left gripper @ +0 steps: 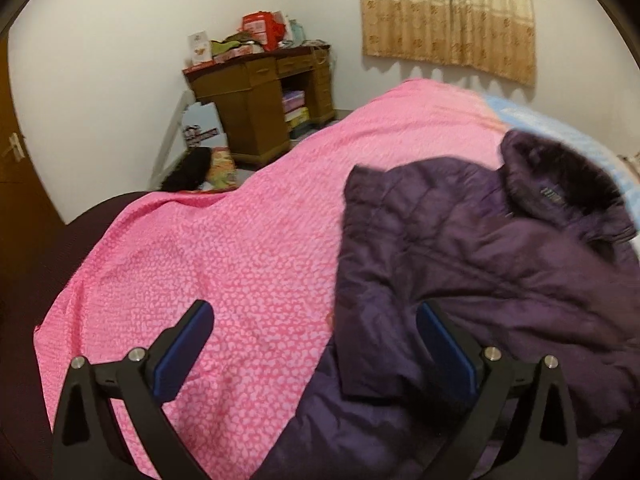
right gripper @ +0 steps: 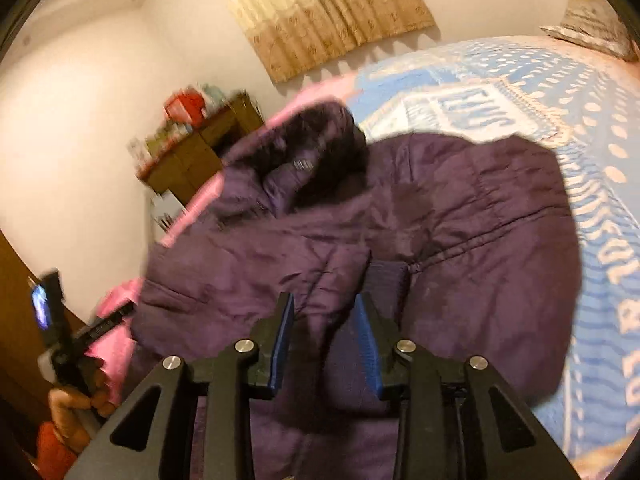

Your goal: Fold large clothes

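Black gripper (left gripper: 314,344) arms, blue pads, silver screws

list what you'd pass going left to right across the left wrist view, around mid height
wooden door → white wall → wooden desk → pink bedspread → purple jacket

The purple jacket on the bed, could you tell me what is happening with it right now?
A person with two handheld grippers is folding the purple jacket on the pink bedspread. The right gripper pinches a fold of the jacket. The left gripper is open, empty, at the jacket's edge.
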